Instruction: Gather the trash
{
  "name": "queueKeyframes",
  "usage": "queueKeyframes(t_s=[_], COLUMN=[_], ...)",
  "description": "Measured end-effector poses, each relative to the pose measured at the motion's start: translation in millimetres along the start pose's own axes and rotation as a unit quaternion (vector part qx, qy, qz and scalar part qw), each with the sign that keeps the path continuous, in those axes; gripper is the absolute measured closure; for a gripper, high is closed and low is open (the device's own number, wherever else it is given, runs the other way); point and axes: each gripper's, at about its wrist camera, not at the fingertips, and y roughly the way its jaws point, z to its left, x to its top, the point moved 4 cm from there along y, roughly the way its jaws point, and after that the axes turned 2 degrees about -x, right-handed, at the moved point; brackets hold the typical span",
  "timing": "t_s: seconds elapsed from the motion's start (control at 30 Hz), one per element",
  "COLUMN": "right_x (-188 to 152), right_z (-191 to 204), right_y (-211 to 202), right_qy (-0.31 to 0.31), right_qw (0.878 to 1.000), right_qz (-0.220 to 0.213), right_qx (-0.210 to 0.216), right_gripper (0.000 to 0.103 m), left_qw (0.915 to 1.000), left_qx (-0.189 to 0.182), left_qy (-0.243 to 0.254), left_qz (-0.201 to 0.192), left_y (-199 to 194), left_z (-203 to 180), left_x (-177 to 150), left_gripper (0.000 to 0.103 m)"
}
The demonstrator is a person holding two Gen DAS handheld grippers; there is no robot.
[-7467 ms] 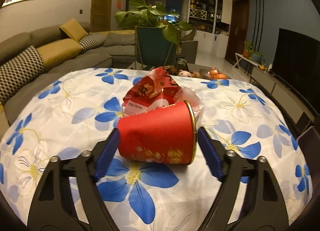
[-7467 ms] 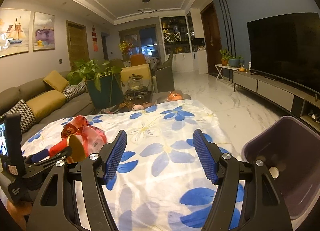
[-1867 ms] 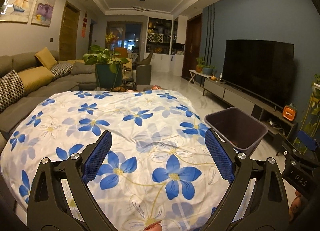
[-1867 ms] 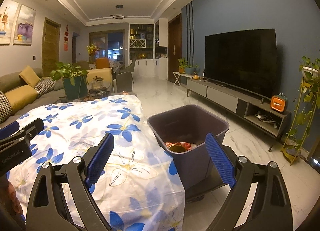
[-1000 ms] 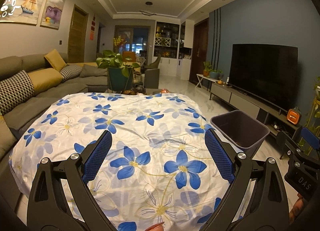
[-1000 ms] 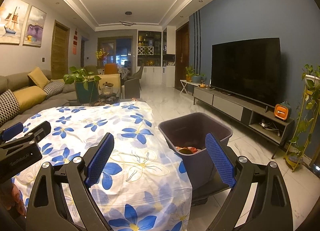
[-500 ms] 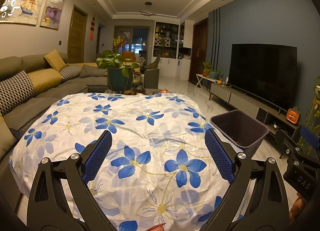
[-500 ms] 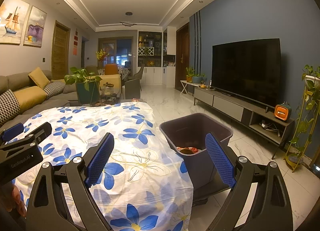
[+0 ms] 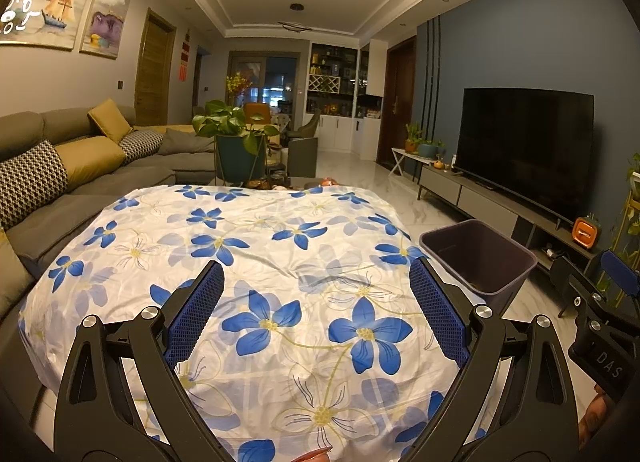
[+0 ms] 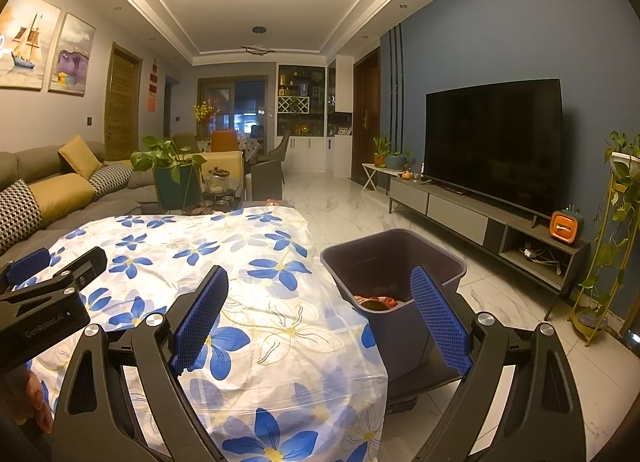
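Hovering tools (image 9: 316, 274) (image 10: 320, 278) – both agape

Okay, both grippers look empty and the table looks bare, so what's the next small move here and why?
Probably just hold both grippers back and stop. The left gripper and right gripper are open with nothing between the fingers, no trash shows on the floral tablecloth, and red trash already lies in the bin beside the table. A quick glance at the table's hidden near edge would confirm it.
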Motion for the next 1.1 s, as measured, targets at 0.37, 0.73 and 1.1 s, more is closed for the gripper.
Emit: queueKeyframes(t_s=[0.37,0.73,1.1], right_x=[-0.7,1.3,-0.1], right_z=[0.4,1.1,1.0], right_y=[-0.3,-0.2,-0.5], right_qy=[0.0,0.0,0.0], right_qw=[1.0,1.0,1.0], right_qz=[-0.001,-0.002,-0.002], right_qx=[0.001,0.0,0.0], right_gripper=[0.014,0.014,0.014], left_qw=[1.0,1.0,1.0], left_qx=[0.0,-0.002,-0.004], left_qy=[-0.001,-0.001,-0.001], left_qz=[0.0,0.001,0.001], left_y=[-2.3,-3.8,-5.6], left_z=[0.2,0.6,0.9], left_x=[-0.7,-1.5,-1.9], left_gripper=[0.011,0.011,0.011])
